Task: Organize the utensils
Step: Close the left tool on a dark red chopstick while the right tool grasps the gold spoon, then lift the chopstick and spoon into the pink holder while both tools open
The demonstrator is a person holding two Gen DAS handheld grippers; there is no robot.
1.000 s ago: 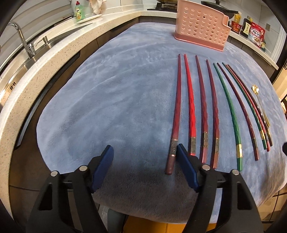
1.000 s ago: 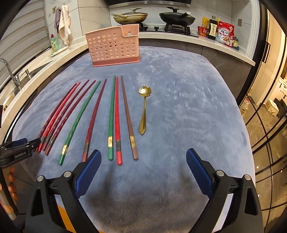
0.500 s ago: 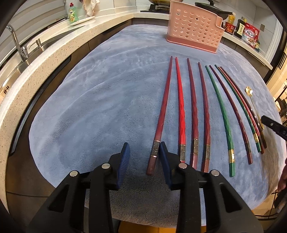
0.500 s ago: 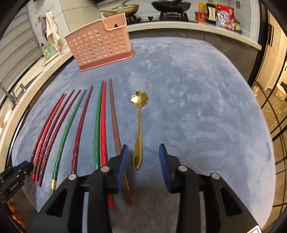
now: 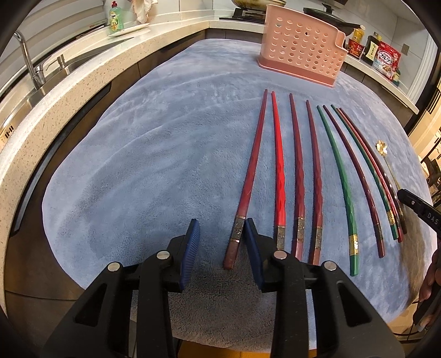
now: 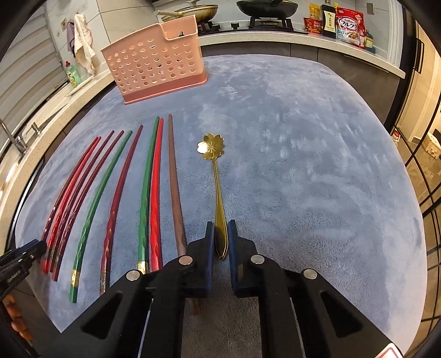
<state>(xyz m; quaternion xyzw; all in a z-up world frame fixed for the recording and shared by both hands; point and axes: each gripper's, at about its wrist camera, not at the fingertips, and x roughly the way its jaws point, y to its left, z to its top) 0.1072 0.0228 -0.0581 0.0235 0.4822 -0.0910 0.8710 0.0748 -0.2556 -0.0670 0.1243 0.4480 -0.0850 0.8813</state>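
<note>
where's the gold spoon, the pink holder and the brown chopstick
gold spoon (image 6: 211,143), right wrist view, on its flower bowl
pink holder (image 6: 154,71), right wrist view, on its holed front wall
brown chopstick (image 6: 174,181), right wrist view, mid shaft

Kitchen setting. Counter draped in grey-blue fleece cloth (image 5: 154,154). Speckled stone worktop (image 5: 82,71) wrapped around left and back, steel sink (image 5: 69,62) and chrome tap (image 5: 26,55) set in it. Green soap bottle (image 5: 115,18) parked by wall. Pans on hob (image 6: 248,24), snack packets (image 6: 348,23) lined up beside. Black-framed glass partition (image 6: 421,170) seen at right.
</note>
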